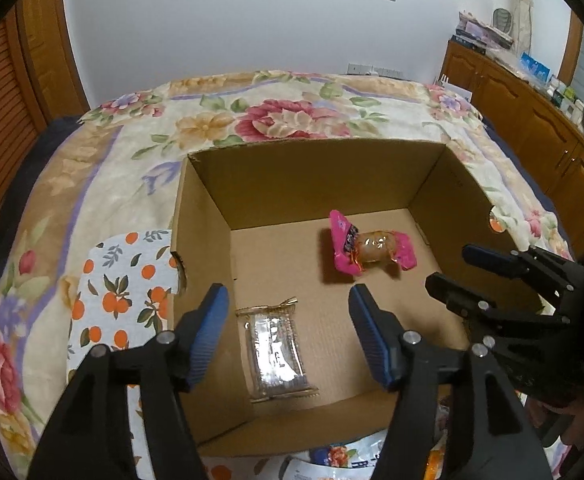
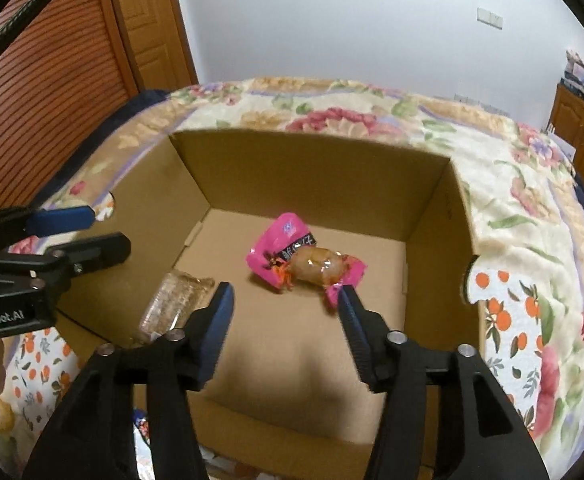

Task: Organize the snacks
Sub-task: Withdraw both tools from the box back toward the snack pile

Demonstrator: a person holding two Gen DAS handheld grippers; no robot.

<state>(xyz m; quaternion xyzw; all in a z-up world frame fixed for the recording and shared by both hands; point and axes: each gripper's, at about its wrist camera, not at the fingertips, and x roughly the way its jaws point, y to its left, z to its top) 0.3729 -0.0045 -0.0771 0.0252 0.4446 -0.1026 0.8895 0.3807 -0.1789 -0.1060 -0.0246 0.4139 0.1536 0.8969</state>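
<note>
An open cardboard box (image 1: 208, 216) (image 2: 432, 208) sits on a floral bedspread. On its floor lie a pink-wrapped snack (image 1: 368, 246) (image 2: 308, 266) and a clear-wrapped snack bar (image 1: 276, 354) (image 2: 176, 300). My left gripper (image 1: 288, 300) hangs over the box's near left part, open, with the clear bar lying on the box floor below it. My right gripper (image 2: 286, 292) is open over the box, with the pink snack resting on the floor just beyond its fingertips. Each gripper also appears in the other's view: the right gripper (image 1: 448, 268) and the left gripper (image 2: 108, 232).
The floral bedspread (image 1: 284, 116) (image 2: 512, 184) surrounds the box. A cloth with an orange-fruit print (image 1: 120, 292) (image 2: 504, 308) lies beside it. More snack packets (image 1: 332, 456) lie near the front edge. Wooden cabinets (image 1: 524, 108) stand at the right and a wooden door (image 2: 52, 72) at the left.
</note>
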